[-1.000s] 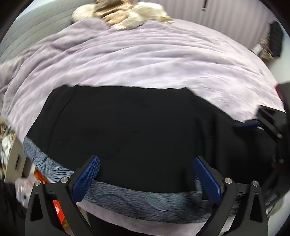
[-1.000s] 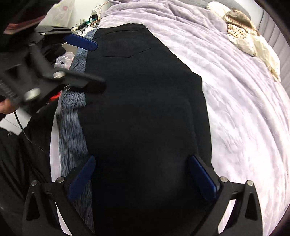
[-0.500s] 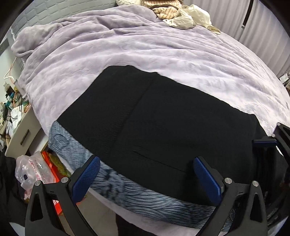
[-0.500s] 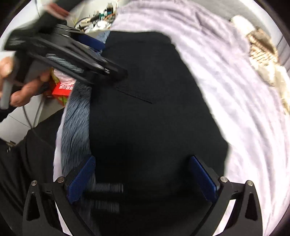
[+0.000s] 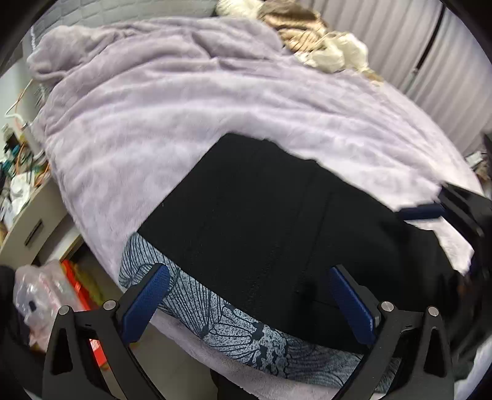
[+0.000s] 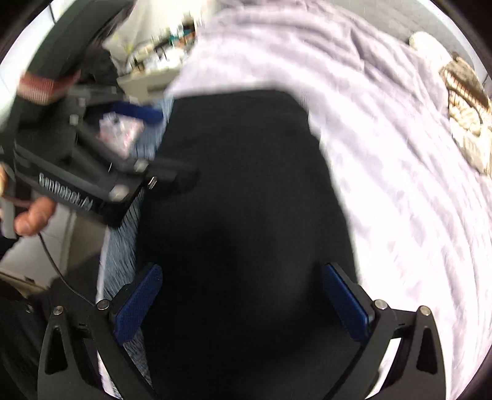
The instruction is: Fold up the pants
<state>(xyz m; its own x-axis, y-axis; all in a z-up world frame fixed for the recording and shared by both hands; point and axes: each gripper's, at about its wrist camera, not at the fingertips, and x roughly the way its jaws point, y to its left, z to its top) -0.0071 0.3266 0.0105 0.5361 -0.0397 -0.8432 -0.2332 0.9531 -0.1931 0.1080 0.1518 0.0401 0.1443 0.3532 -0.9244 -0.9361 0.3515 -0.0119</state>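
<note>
- Pants (image 5: 276, 234), black, lie flat at the bed's near edge over a patterned cloth (image 5: 240, 332).
- Left gripper (image 5: 250, 303) and right gripper (image 6: 243, 300): both spread wide, gripping nothing.

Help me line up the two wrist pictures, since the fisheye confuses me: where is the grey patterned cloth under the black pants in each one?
Left wrist: the grey patterned cloth runs as a band along the near edge of the black pants, lower centre, between the open fingers.
Right wrist: the same cloth is a blurred vertical strip left of the pants.
Shared landmark: the beige striped bundle on the lilac blanket.
</note>
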